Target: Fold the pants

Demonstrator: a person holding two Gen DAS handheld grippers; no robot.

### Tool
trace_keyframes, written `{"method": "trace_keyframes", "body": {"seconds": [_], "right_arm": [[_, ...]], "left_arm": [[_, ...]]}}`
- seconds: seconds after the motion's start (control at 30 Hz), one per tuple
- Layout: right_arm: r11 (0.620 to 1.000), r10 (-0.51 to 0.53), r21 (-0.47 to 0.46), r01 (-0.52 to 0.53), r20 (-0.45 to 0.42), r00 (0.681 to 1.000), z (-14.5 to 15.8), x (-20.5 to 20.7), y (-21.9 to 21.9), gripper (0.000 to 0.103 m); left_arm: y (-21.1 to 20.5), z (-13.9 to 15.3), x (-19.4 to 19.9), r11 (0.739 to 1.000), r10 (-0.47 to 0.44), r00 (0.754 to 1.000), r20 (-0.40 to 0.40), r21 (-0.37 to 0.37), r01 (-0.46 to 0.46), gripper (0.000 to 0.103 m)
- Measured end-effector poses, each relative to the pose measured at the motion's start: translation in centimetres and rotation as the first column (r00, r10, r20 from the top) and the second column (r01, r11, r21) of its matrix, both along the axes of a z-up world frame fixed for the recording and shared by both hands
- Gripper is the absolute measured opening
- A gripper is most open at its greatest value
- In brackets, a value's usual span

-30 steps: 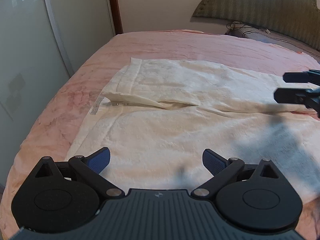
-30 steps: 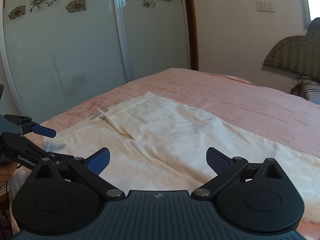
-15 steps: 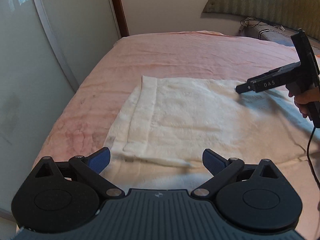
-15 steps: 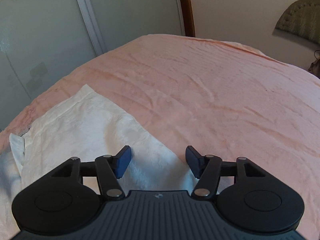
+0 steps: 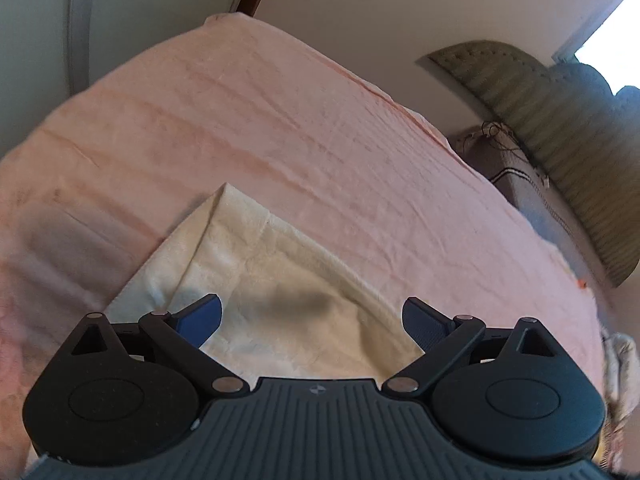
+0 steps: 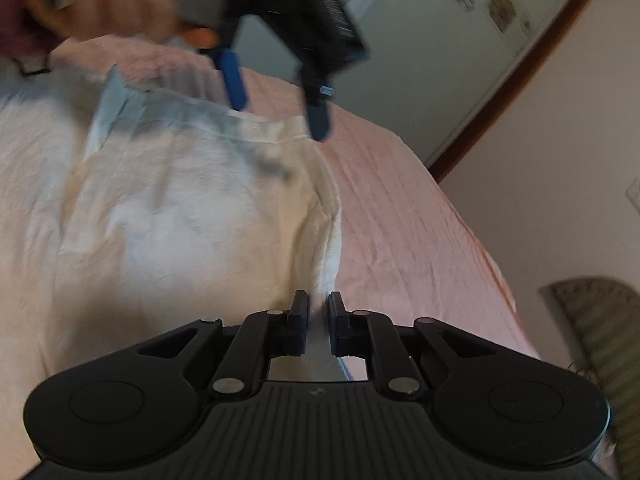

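Cream pants (image 6: 160, 220) lie flat on the pink bed (image 6: 400, 220). My right gripper (image 6: 319, 308) sits at their right-hand edge. Its jaws are closing, and a fold of the cream cloth is pinched between the pads. My left gripper (image 6: 280, 108), held by a person's hand (image 6: 100, 4), hangs over the far corner of the pants. Its blue fingers (image 6: 236, 80) are spread apart. In the left wrist view my left gripper (image 5: 312, 316) stands open just above that corner of the pants (image 5: 280, 280), gripping nothing.
The pink bedspread (image 5: 280, 120) stretches beyond the pants. A green padded headboard (image 5: 560, 120) and a grey bedside piece with cables (image 5: 500, 160) stand at the right. Sliding wardrobe doors (image 6: 440, 20) run along the bed's far side.
My right gripper's jaws have gone from wide open to closed on the pants' edge. My left gripper swung across to the pants' corner, still open. Both wrists rolled.
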State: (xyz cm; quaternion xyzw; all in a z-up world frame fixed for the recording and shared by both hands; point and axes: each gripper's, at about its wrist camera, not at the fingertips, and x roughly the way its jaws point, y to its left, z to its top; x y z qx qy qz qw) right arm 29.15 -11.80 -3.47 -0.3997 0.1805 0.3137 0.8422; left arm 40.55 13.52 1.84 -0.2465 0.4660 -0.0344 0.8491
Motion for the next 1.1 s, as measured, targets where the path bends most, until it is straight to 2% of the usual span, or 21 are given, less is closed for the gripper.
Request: {"method": "trace_keyframes", "body": {"seconds": [0.1, 0.2, 0.3, 0.33, 0.37, 0.4, 0.43, 0.47, 0.57, 0.67, 0.73, 0.8, 0.87, 0.9, 0.93, 0.97, 1.0, 1.03, 1.07, 1.1], "right_arm": [[0.996, 0.050, -0.081, -0.044, 0.077, 0.996, -0.8, -2.5, 0.5, 0.010], [0.989, 0.080, -0.135, -0.060, 0.145, 0.986, -1.7, -4.3, 0.4, 0.010], [0.984, 0.093, -0.167, -0.064, 0.173, 0.980, -2.3, -5.5, 0.6, 0.009], [0.985, 0.092, -0.162, -0.064, 0.177, 0.980, -2.3, -5.6, 0.7, 0.009], [0.987, 0.086, -0.151, -0.060, 0.174, 0.981, -2.2, -5.8, 0.7, 0.009], [0.989, 0.082, -0.136, -0.059, 0.169, 0.982, -2.1, -6.1, 0.7, 0.009], [0.992, 0.080, -0.113, -0.061, 0.165, 0.983, -1.8, -6.4, 0.7, 0.009], [0.993, 0.078, -0.095, -0.063, 0.161, 0.984, -1.5, -6.8, 0.6, 0.009], [0.995, 0.086, -0.058, -0.078, 0.165, 0.982, -0.2, -9.5, 0.9, 0.009], [0.995, 0.095, -0.047, -0.089, 0.161, 0.982, 1.1, -12.6, 0.6, 0.009], [0.999, 0.051, -0.028, -0.046, 0.214, 0.976, 1.6, -13.9, -0.8, 0.009], [0.999, -0.022, -0.030, 0.029, 0.202, 0.979, 1.8, -13.4, -2.7, 0.011], [0.989, -0.140, -0.028, 0.147, 0.177, 0.974, 1.5, -12.0, -5.2, 0.011], [0.982, -0.185, -0.014, 0.189, 0.139, 0.973, 1.7, -10.9, -6.2, 0.011], [0.975, -0.220, 0.032, 0.218, 0.084, 0.972, 2.3, -9.6, -7.1, 0.011], [0.964, -0.237, 0.122, 0.236, 0.000, 0.971, 3.0, -8.3, -8.2, 0.012], [0.947, -0.234, 0.200, 0.250, -0.097, 0.967, 3.6, -6.6, -8.9, 0.020], [0.916, -0.217, 0.297, 0.269, -0.198, 0.956, 4.1, -4.6, -9.5, 0.027], [0.888, -0.197, 0.361, 0.284, -0.260, 0.945, 4.2, -2.8, -9.7, 0.056], [0.869, -0.177, 0.399, 0.292, -0.301, 0.937, 4.2, -0.9, -9.6, 0.084]], "left_arm": [[0.4, -1.2, 2.0, 0.996, 0.012, 0.998, -0.069, -0.089, -0.018, 0.096], [0.8, -2.2, 2.6, 0.988, 0.020, 0.993, -0.119, -0.151, -0.038, 0.091], [1.0, -2.4, 1.4, 0.983, 0.044, 0.991, -0.130, -0.171, -0.066, 0.053], [1.1, -2.5, 0.7, 0.983, 0.044, 0.989, -0.139, -0.173, -0.068, 0.029], [1.3, -2.4, -0.2, 0.981, 0.053, 0.988, -0.143, -0.179, -0.079, 0.016], [1.5, -2.2, -1.3, 0.978, 0.075, 0.989, -0.125, -0.186, -0.097, 0.014], [1.6, -1.8, -2.6, 0.977, 0.089, 0.991, -0.101, -0.183, -0.106, 0.005], [1.6, -1.2, -4.0, 0.981, 0.093, 0.993, -0.073, -0.163, -0.104, 0.002], [1.4, 1.3, -9.4, 0.994, 0.077, 0.997, 0.031, -0.078, -0.074, 0.000], [1.6, 3.0, -14.5, 0.997, 0.079, 0.987, 0.137, 0.013, -0.081, 0.000], [2.0, 3.3, -16.4, 0.994, 0.081, 0.981, 0.175, 0.059, -0.092, 0.000], [2.4, 2.9, -16.4, 0.991, 0.089, 0.984, 0.157, 0.080, -0.103, 0.000], [2.7, 2.4, -15.7, 0.996, 0.077, 0.989, 0.127, 0.040, -0.082, 0.000], [2.8, 2.0, -15.6, 0.997, 0.073, 0.992, 0.105, 0.016, -0.075, 0.006], [2.8, 1.7, -15.3, 0.997, 0.076, 0.994, 0.082, -0.003, -0.076, 0.012], [2.7, 1.4, -15.0, 0.997, 0.070, 0.995, 0.072, -0.022, -0.068, 0.012], [2.5, 1.3, -14.7, 0.998, 0.052, 0.996, 0.068, -0.034, -0.049, 0.016], [2.2, 1.1, -14.4, 0.999, 0.031, 0.998, 0.061, -0.035, -0.029, 0.027], [1.9, 0.9, -14.1, 0.999, 0.021, 0.998, 0.057, -0.039, -0.019, 0.041], [1.6, 0.8, -13.9, 0.999, 0.021, 0.998, 0.058, -0.044, -0.019, 0.048]]}}
